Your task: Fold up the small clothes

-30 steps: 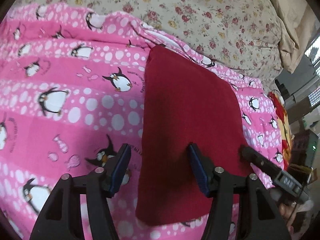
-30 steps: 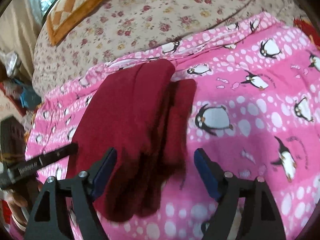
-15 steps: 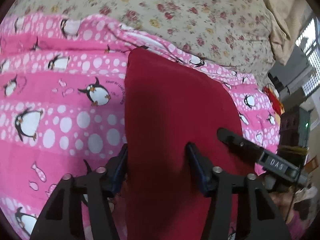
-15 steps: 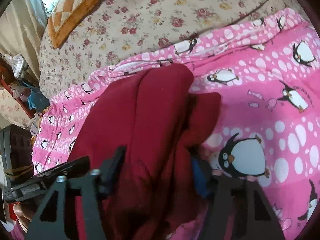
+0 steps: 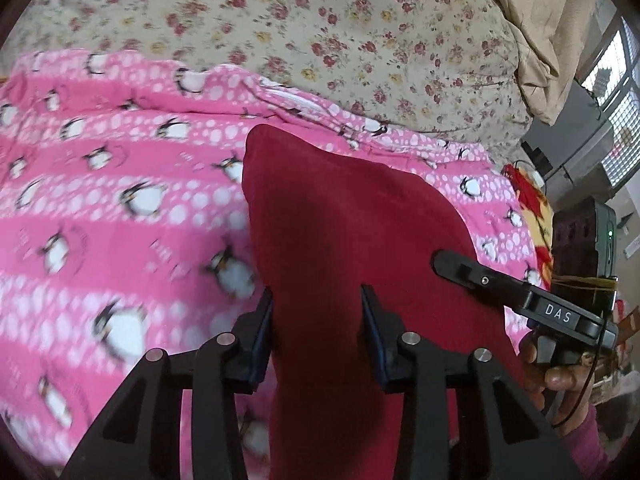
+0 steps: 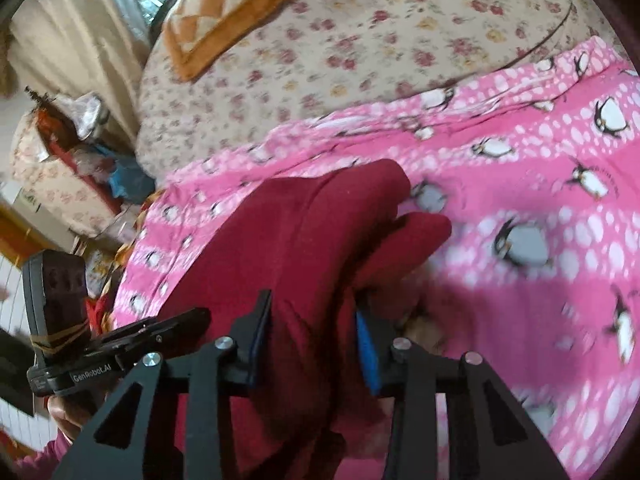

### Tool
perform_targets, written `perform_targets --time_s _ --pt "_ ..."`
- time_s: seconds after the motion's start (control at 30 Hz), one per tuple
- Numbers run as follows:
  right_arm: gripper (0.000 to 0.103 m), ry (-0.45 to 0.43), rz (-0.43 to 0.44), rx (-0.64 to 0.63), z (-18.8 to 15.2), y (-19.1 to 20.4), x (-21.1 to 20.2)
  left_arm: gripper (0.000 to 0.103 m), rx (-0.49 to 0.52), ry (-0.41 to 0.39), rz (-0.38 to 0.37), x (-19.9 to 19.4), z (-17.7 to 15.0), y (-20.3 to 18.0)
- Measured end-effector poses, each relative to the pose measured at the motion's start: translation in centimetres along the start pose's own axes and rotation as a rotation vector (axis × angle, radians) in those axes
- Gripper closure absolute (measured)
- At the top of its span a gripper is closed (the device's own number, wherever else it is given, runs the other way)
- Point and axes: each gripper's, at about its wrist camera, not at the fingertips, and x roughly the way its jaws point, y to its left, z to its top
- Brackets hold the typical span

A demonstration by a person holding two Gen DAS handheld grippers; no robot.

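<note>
Covering the floral bedspread point(image 5: 360, 28), a pink penguin blanket point(image 5: 120, 200) bears the red garment point(image 5: 340, 220) both jaws pinch.

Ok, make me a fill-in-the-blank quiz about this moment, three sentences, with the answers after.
1. The garment between both grippers' jaws is dark ____.
2. The pink blanket under it is printed with ____.
3. In the right wrist view, the pillow on the floral sheet has an orange and white ____ pattern.

Missing words: red; penguins; diamond

Matt dark-red cloth garment point(image 5: 344, 240) lies on a soft fleecy penguin-print blanket point(image 5: 120, 208).
</note>
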Motion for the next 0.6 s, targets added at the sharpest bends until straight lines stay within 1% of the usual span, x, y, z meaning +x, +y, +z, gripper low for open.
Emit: perform_targets --time_s 0.1,0.13,0.17,0.2,0.23,0.27,0.3,0.37,0.53,0.6 --pt "0.064 0.032 0.004 -0.017 -2.4 1.0 0.4 0.084 -0.011 0.018 0.034 -0.3 -2.6 0.6" --pt "0.063 0.054 -0.014 -0.016 -3.4 1.1 1.0 0.083 -0.021 0.03 0.039 0.1 -3.4 0.8" --pt "0.06 0.065 -0.049 -0.022 -4.2 1.0 1.4 0.08 -0.039 0.048 0.042 0.9 -4.3 1.4" --pt "0.053 0.074 -0.089 -0.036 -4.8 0.9 1.8 0.078 -0.049 0.057 0.052 1.4 -4.9 1.6" --pt "0.049 0.095 -0.143 -0.058 -5.4 0.8 2.4 0.074 -0.054 0.053 0.065 1.9 -5.5 1.8" --pt "0.047 0.101 -0.161 -0.073 -5.9 0.8 2.6 0.072 -0.056 0.044 0.068 1.9 -5.7 1.9" --pt "0.046 0.093 -0.156 -0.072 -6.3 0.8 2.4 0.07 -0.067 0.028 0.066 1.7 -6.0 2.1" --pt "0.046 0.082 -0.168 -0.072 -6.8 1.3 1.2 0.065 -0.08 0.028 0.071 1.2 -6.2 2.2" --pt "0.046 0.035 -0.204 -0.136 -8.0 3.5 -2.0 0.064 -0.008 -0.017 0.164 -0.8 -6.7 1.1" --pt "0.044 0.012 -0.21 -0.145 -8.2 4.3 -3.2 0.064 0.004 -0.037 0.192 -1.4 -6.8 0.9"
